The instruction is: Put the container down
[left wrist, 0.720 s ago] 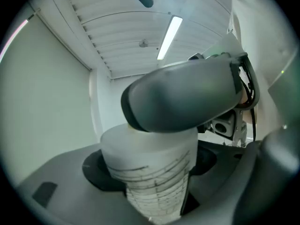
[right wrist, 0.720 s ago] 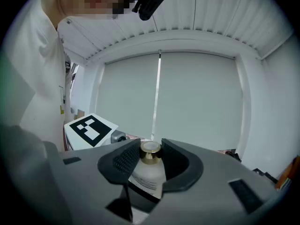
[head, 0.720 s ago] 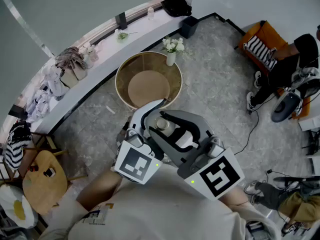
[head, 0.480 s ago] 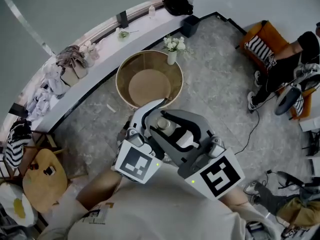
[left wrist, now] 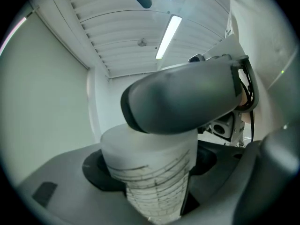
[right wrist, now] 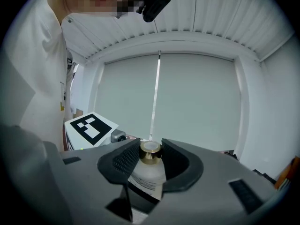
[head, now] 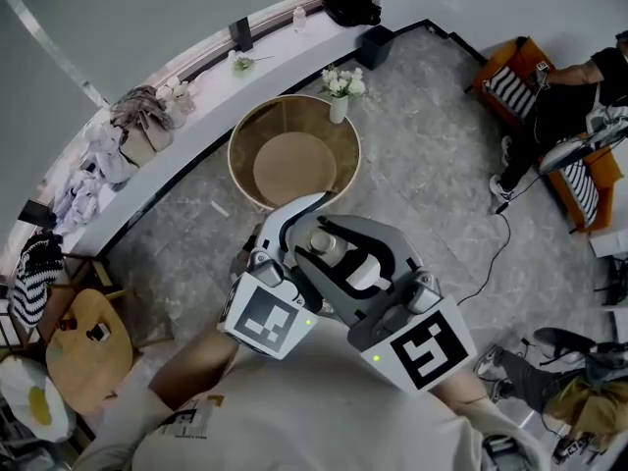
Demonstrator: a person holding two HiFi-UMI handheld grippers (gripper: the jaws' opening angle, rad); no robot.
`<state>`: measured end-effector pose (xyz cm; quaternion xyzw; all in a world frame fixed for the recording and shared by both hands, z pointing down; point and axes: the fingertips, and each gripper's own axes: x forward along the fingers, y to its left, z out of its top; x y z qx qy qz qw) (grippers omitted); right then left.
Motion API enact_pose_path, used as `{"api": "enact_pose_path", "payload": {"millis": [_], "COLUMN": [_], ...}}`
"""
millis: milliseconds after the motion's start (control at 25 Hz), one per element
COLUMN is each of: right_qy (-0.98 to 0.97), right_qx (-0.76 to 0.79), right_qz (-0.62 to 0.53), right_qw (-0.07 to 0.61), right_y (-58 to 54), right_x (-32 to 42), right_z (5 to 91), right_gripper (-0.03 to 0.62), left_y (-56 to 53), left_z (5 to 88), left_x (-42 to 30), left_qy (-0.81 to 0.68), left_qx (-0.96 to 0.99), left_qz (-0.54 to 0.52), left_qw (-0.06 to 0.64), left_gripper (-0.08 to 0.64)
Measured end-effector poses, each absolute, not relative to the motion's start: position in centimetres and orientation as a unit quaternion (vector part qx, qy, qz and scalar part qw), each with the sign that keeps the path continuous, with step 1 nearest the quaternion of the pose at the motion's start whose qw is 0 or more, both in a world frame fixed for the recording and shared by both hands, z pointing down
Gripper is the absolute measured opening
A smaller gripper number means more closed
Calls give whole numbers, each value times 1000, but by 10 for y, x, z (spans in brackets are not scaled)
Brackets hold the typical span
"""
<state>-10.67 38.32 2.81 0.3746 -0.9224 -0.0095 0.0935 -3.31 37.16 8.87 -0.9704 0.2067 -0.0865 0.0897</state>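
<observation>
Frosted container [head: 349, 265], centre frame: prob glass, smooth, breakable. L gripper [left wrist: 152, 156] clamped on body, R gripper [right wrist: 150, 154] pinching gold cap [right wrist: 150, 147]; body's safer.

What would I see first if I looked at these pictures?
First, a frosted bottle held mid-picture by both grippers: the right gripper pinches its gold cap, the left gripper clamps its wide body. Beyond them a big round wooden tub stands on the grey floor.

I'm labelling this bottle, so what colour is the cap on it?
Gold: the cap of the bottle shows best in the right gripper view.
</observation>
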Motion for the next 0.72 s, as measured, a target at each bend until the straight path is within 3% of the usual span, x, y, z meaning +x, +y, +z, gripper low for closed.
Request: {"api": "enact_pose_path", "payload": {"millis": [720], "right_qy": [-923], "right_qx": [374], "right_qz": [-5], "right_qw": [86], "right_y": [393], "right_x": [-53], "right_z": [37], "right_gripper": [138], "left_y": [378], "left_z": [94], "left_x": [18], "left_qy": [212], "left_qx": [-966], "left_qz": [-93], "left_qw": [114], "left_gripper": [353]}}
